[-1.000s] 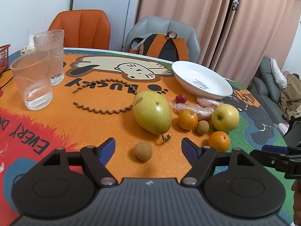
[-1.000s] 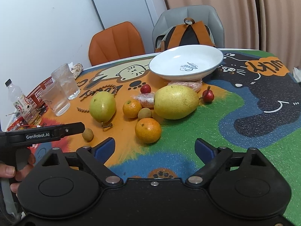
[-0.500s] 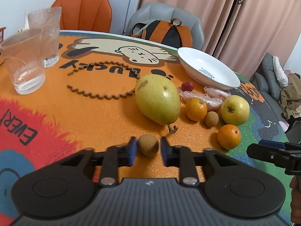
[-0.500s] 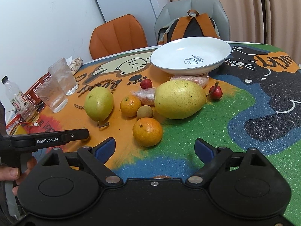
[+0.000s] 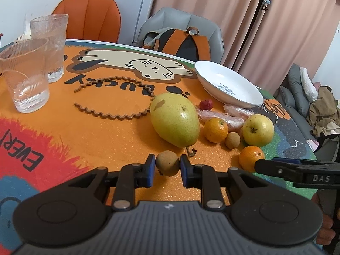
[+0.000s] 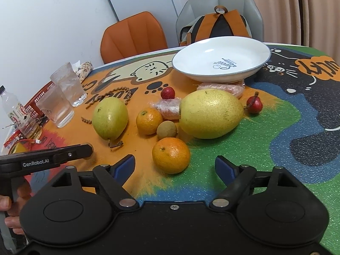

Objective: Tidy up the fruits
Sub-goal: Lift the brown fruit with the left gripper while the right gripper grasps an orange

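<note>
Left tongs (image 5: 167,167) clenched on a small brown longan (image 5: 167,163) low over the counter (image 5: 85,136), pads on opposite sides. Right tongs (image 6: 174,165) closing around the near mandarin (image 6: 171,155), pads not yet touching. White plate (image 6: 221,63), the likely target, sits empty behind the fruit cluster; the pear (image 5: 175,119) crowds the direct path, so lift first.

Bright, even light; fisheye-warped edges
</note>
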`<action>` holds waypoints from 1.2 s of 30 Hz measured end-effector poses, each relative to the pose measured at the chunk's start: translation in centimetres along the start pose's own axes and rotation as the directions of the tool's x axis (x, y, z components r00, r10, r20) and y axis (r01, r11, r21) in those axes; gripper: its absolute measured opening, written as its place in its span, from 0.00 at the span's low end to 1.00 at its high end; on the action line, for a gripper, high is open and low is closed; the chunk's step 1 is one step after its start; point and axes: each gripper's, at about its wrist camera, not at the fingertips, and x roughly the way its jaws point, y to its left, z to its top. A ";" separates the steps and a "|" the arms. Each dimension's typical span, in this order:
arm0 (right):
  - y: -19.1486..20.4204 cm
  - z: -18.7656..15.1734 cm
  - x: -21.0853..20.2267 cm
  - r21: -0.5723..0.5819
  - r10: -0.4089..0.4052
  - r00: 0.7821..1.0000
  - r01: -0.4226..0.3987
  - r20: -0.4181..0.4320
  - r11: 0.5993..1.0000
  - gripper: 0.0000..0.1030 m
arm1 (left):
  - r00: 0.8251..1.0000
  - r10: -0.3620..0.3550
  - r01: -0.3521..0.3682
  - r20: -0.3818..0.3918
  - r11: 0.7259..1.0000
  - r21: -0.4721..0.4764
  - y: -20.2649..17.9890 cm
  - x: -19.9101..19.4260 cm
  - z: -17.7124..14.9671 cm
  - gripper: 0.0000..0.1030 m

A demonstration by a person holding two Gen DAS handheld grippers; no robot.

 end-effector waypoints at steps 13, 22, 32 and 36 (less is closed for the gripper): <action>0.2 0.7 1.9 -0.005 0.005 0.999 -0.005 -0.033 1.000 0.39 | 1.000 0.002 -0.002 0.016 1.000 0.014 0.0 -1.4 1.5 0.22; -0.2 2.7 -0.8 0.005 0.049 0.999 -0.049 0.021 0.999 0.38 | 0.999 -0.027 0.025 0.044 0.998 0.050 -1.9 -2.1 3.5 0.22; -0.9 4.5 -2.4 -0.004 0.020 0.999 -0.020 0.051 1.000 0.39 | 0.997 -0.048 0.044 0.060 0.997 0.069 -3.3 -1.8 5.4 0.22; -1.3 5.1 -2.9 -0.002 0.010 0.998 -0.010 0.068 1.000 0.39 | 0.997 -0.055 0.050 0.060 0.996 0.078 -3.7 -1.4 6.1 0.22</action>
